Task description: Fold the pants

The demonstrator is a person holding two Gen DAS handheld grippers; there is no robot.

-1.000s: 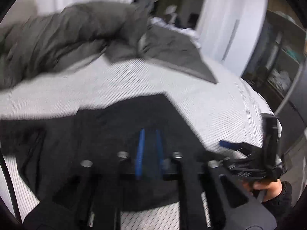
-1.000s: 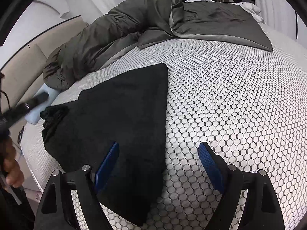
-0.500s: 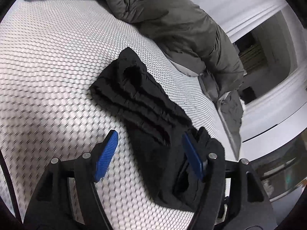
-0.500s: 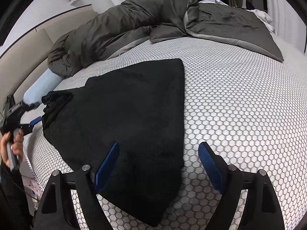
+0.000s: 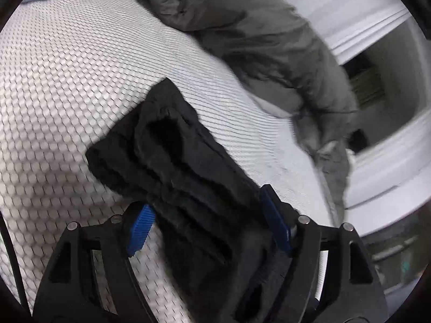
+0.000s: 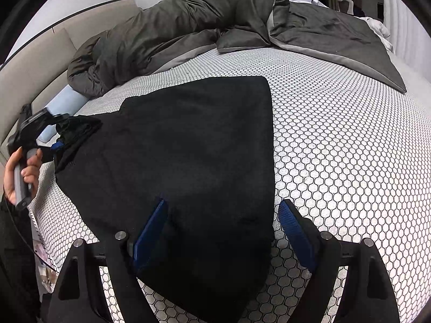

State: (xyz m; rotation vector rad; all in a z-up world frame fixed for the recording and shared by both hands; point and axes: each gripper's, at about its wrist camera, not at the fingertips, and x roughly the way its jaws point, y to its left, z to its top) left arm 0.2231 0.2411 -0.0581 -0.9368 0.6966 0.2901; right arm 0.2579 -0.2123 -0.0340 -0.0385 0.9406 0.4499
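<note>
The black pants [image 6: 188, 161] are a soft, limp, fleecy-looking garment, light enough to lift by one edge but sure to sag and slide out of shape if taken in a single layer. They lie partly folded into a broad flat panel on the honeycomb-patterned mattress [image 6: 336, 148] of the bed, with a rumpled grey duvet [image 6: 188, 27] well beyond them. In my judgement the best holds are the thick places: the bunched, gathered end and the layered edges, where several plies can be pinched together.

The left tongs [image 5: 207, 223] are opening, their blue pads straddling the bunched end of the pants; the cloth runs between the pads and away ahead of them, but the pads do not look pressed onto it. In the right wrist view these tongs sit at the far left end of the garment, in the person's hand [image 6: 18, 172].

The right tongs [image 6: 223, 231] stand wide and hold nothing, hovering over the near edge: the left pad above black cloth, the right pad above bare mattress just beside the edge.
</note>
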